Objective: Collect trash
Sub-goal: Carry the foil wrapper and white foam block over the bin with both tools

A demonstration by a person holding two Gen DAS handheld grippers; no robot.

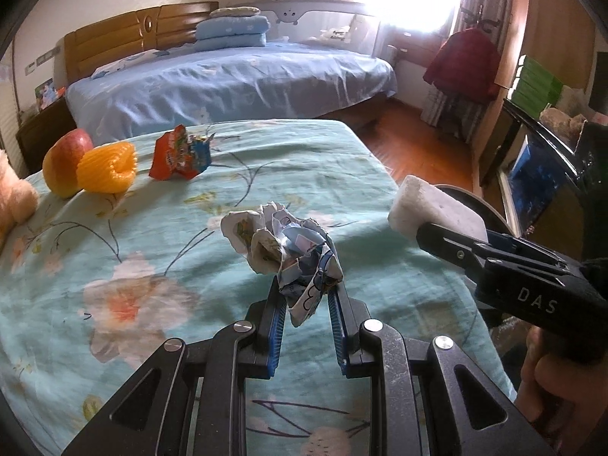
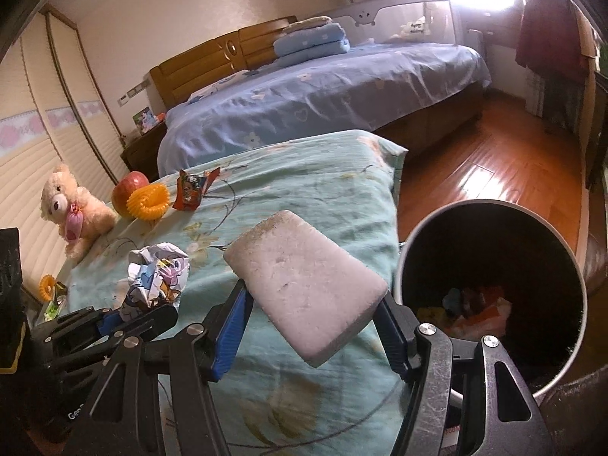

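My left gripper [image 1: 306, 290] is shut on a crumpled ball of printed paper [image 1: 283, 245], held above the teal floral cloth [image 1: 152, 266]. In the right wrist view the same crumpled paper [image 2: 157, 279] shows at lower left in the left gripper [image 2: 152, 309]. My right gripper [image 2: 315, 300] is shut on a white foam block [image 2: 304, 285], lifted over the cloth's right side; the foam block [image 1: 429, 209] also appears at right in the left wrist view. A round dark bin [image 2: 490, 296] stands on the floor just right of the block, with coloured trash inside. A red snack wrapper [image 1: 180, 157] lies at the far left of the cloth.
An apple [image 1: 62, 161], an orange foam net [image 1: 108, 167] and a teddy bear [image 2: 72, 205] sit at the cloth's far left. Another orange net with a small wrapper [image 2: 49, 292] lies near the left edge. Behind are a blue bed [image 1: 235, 83] and wooden floor [image 2: 494, 159].
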